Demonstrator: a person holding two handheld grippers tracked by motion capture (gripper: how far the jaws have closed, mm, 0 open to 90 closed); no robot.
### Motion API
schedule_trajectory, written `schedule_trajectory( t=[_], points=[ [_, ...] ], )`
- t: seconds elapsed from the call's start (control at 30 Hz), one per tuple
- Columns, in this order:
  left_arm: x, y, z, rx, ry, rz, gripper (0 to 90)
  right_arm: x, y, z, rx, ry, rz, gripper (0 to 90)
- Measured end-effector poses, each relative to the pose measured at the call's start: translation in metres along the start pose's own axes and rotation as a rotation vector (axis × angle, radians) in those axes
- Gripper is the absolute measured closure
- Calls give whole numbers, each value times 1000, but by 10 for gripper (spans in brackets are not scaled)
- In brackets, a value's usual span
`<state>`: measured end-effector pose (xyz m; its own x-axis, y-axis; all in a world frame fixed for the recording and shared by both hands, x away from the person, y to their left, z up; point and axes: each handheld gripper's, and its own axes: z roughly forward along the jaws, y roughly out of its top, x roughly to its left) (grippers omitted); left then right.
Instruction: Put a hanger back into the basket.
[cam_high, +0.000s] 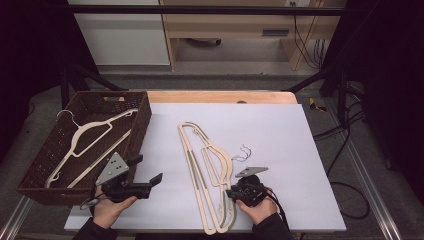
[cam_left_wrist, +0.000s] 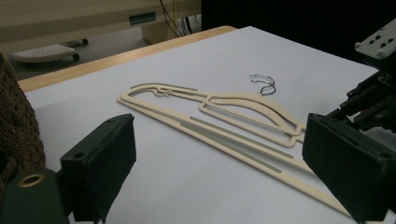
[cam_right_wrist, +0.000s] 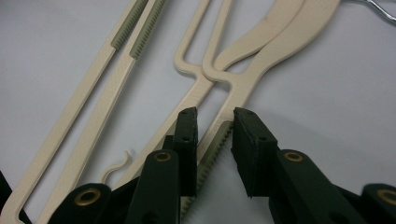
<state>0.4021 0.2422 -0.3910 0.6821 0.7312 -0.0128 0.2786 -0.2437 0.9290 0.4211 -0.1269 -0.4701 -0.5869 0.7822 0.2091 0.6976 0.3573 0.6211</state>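
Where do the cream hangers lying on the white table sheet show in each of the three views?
High view: hangers on the sheet, centre, running toward the near edge beside the right tongs.
Left gripper view: across the middle, hooks behind.
Right gripper view: upper half, one arm between the jaws.
Shared landmark: the metal hooks.

Left gripper (cam_left_wrist: 219, 163) jaws stand wide apart above the white table sheet (cam_left_wrist: 224, 60), nothing between the pads. Beyond them, cream hangers (cam_left_wrist: 219, 121) lie flat and overlapping, wire hooks (cam_left_wrist: 262, 84) behind. Wicker basket (cam_left_wrist: 16, 130) at left edge; other gripper (cam_left_wrist: 373, 98) at right.
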Motion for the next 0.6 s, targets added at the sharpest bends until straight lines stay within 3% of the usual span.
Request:
schedule_trajectory(
  t=[0.17, 0.23, 0.33, 0.6],
  points=[
    [0, 0, 0, 1, 1, 0, 98, 2, -1, 0, 4, -34, 5, 691],
    [-1, 0, 0, 0, 1, 0, 99, 5, -2, 1, -4, -59, -24, 686],
    [-1, 0, 1, 2, 1, 2, 99, 7, -2, 1, 0, -76, -31, 707],
    [-2, -1, 1, 3, 0, 3, 99, -4, 0, -3, -1, -99, 17, 759]
  ],
)
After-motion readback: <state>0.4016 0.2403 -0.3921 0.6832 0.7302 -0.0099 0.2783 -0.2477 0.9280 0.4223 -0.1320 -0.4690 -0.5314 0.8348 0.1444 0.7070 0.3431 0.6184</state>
